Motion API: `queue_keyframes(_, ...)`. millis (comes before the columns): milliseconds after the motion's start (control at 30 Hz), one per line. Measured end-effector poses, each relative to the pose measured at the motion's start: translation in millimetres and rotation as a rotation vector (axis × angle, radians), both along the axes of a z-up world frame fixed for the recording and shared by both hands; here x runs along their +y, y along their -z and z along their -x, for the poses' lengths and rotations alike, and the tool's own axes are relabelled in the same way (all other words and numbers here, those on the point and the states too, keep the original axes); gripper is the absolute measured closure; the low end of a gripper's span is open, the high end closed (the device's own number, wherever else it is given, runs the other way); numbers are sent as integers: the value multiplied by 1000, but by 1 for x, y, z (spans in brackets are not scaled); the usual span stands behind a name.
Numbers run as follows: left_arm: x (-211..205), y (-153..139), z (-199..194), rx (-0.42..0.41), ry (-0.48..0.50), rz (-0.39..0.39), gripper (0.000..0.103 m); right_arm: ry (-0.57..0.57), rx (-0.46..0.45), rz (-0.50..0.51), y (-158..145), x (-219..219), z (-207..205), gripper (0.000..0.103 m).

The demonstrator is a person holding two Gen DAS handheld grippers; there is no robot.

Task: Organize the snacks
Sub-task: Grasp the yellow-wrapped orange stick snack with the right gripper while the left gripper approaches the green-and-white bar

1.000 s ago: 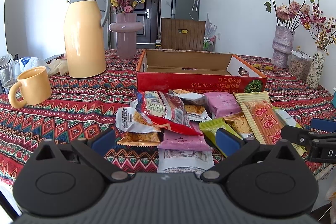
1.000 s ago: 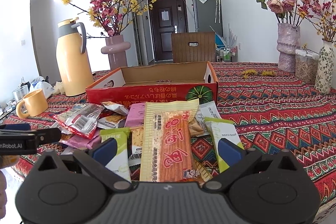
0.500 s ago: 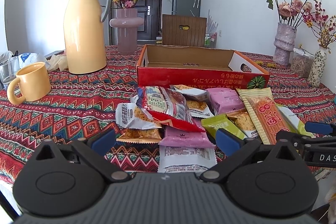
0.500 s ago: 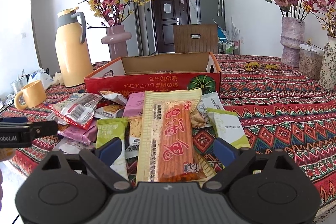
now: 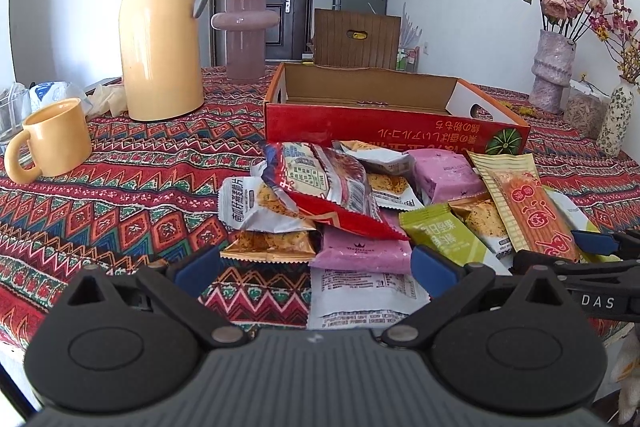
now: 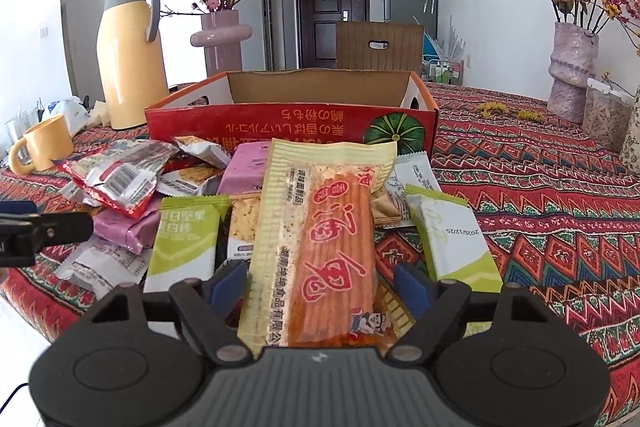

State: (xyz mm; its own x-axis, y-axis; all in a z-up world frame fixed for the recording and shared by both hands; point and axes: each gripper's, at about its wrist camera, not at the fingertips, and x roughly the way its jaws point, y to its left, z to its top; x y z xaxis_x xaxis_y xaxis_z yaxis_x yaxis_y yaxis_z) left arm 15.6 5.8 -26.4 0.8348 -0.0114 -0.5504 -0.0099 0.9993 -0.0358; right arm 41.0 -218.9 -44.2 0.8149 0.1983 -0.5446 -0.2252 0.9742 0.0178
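A heap of snack packets lies on the patterned tablecloth in front of an open red cardboard box (image 6: 256,125) (image 5: 360,125). In the right wrist view, a long yellow and orange snack packet (image 6: 324,227) (image 5: 528,203) lies on top of the heap, between the jaws of my right gripper (image 6: 320,287). Those jaws are closing; the left pad is at the wrapper's edge and a small gap shows at the right pad. My left gripper (image 5: 316,267) stands open low over a pink packet (image 5: 356,251) and a white packet (image 5: 360,295), touching neither. A red packet (image 5: 320,187) tops the left of the heap.
A yellow jug (image 5: 160,39) and a yellow mug (image 5: 56,139) stand at the left. A pink vase (image 5: 244,35) with blossoms is behind the box, and more vases (image 6: 572,71) stand at the far right. The table's front edge runs just under both grippers.
My right gripper has come forward and down over the long yellow and orange packet, and its jaws have narrowed around it. The left gripper has hardly moved.
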Motion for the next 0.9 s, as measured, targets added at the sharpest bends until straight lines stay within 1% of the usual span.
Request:
queue_keyframes(233,1,0,-2,7,-1,1,0,-7,3,21,2,2,-4,26)
queue_keyframes(467,-1,1,0,11,2,0,0,-14,8,18,2,-5,-3,42)
queue_keyframes(533,-2,1,1,13,4,0,0,-15,11,4,3,-9,-4,47)
queue_keyframes(667,-3,0,1,18,6,1,0,-19,15,-28,3,-16,-3,61)
queue_keyframes(800,-5,-1,2,24,14,0,0,-9,-8,-40,3,-17,1,66)
queue_keyframes(900,-8,-1,2,28,21,-3,0,-6,-29,-51,-1,-19,4,67)
